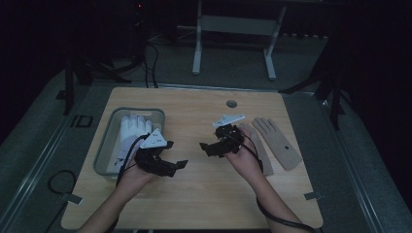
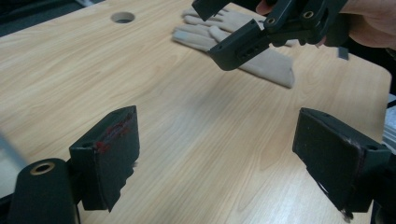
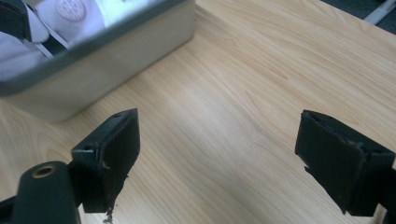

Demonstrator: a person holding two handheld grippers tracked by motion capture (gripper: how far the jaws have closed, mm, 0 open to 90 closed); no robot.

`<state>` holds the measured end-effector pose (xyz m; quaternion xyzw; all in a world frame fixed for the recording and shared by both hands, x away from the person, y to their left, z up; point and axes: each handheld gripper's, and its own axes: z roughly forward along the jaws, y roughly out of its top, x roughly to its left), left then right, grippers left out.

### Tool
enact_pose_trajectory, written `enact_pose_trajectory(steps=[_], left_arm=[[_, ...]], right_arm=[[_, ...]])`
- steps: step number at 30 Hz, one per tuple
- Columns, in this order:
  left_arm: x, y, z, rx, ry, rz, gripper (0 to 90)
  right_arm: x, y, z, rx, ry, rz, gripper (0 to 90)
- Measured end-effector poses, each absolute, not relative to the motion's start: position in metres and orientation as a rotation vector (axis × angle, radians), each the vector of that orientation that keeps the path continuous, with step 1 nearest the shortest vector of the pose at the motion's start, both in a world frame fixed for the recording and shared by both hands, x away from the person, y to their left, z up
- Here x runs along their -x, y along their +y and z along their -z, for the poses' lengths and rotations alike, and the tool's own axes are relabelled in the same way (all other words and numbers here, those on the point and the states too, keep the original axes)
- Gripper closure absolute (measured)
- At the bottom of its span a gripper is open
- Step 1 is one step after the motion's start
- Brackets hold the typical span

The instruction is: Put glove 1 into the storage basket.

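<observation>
Both forearms nearest, left hand-held gripper [image 1: 180,165] and right hand-held gripper [image 1: 204,145] facing over bare tabletop [image 1: 204,194], jaws wide, holding nothing. Beige gloves [image 1: 279,141] flat at right, near right hand. Grey bin [image 1: 104,150] at left holding white gloves [image 1: 133,128]. Likely risk: pinching both layered gloves, or jaws colliding.

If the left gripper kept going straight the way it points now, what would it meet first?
Probably the right gripper, which hangs over the table directly ahead of the left gripper's open jaws. The beige gloves lie just behind it. Depth is hard to judge, so it might pass underneath.
</observation>
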<state>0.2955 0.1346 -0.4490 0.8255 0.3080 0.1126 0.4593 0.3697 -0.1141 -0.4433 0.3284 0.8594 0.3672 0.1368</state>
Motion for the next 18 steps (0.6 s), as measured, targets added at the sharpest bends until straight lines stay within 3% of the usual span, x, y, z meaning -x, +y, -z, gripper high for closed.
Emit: enact_pose_trajectory(steps=[18], left_arm=[[-0.293, 0.098, 0.489, -2.046, 0.696, -0.206, 15.0]], right_arm=[[-0.363, -0.183, 0.476, -1.006, 2.436, -1.062, 12.8]])
